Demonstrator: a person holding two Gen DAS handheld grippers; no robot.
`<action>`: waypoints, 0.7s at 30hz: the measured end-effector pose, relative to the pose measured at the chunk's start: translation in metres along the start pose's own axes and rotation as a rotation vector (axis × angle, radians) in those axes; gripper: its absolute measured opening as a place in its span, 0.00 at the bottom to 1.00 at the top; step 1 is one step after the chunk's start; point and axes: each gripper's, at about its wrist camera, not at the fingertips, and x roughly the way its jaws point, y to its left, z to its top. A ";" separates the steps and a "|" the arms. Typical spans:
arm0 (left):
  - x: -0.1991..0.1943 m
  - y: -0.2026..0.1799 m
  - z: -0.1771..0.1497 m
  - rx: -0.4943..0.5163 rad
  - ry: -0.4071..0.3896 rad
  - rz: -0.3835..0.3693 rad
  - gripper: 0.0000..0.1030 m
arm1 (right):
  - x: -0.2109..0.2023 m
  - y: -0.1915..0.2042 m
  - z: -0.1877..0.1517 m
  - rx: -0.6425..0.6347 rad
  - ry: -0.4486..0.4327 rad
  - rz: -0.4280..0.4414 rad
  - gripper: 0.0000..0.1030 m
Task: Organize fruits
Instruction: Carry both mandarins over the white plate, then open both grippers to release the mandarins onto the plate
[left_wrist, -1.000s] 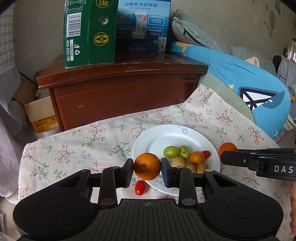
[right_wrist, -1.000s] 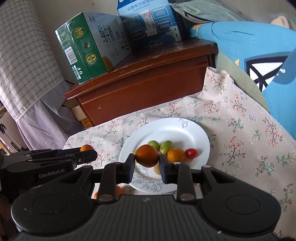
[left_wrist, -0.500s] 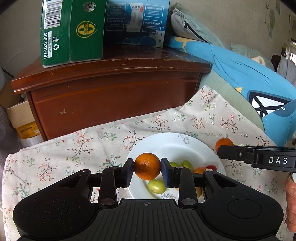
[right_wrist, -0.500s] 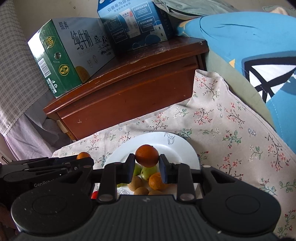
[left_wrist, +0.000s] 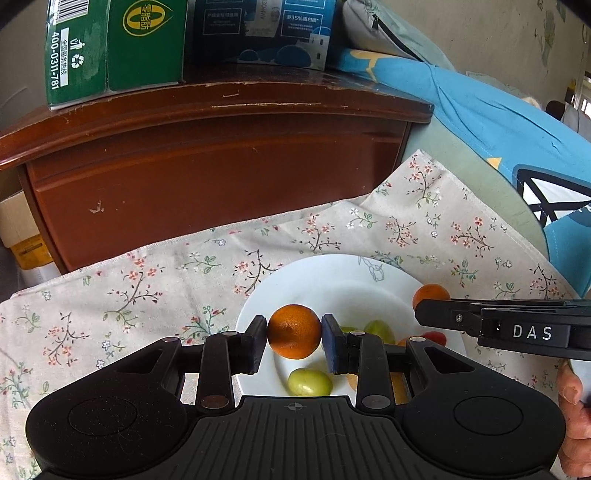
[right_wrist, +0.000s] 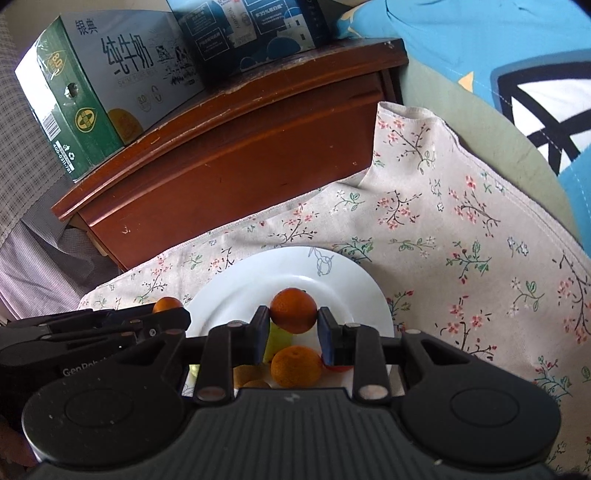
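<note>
Left tongs (left_wrist: 294, 336) pinching an orange (left_wrist: 294, 331) above the white plate (left_wrist: 332, 280). Right tongs (right_wrist: 293, 326) pinching a second orange (right_wrist: 293, 310) over the same plate, above green fruits (left_wrist: 309, 382) and a loose orange (right_wrist: 295, 366) resting there on the floral cloth (left_wrist: 147, 288).

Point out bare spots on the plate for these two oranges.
Free: the far half of the plate, toward the wooden cabinet. Crowded: the near half, where green fruit, a loose orange and a small red fruit cluster.
</note>
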 end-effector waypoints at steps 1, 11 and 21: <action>0.002 0.000 0.000 -0.002 0.001 -0.004 0.29 | 0.002 0.000 0.000 0.003 0.004 0.000 0.27; -0.002 -0.004 0.002 -0.010 -0.022 0.004 0.57 | 0.008 -0.004 0.000 0.042 0.006 0.001 0.31; -0.037 -0.010 0.009 0.030 -0.061 0.080 0.87 | -0.004 0.006 0.000 0.027 0.001 0.034 0.33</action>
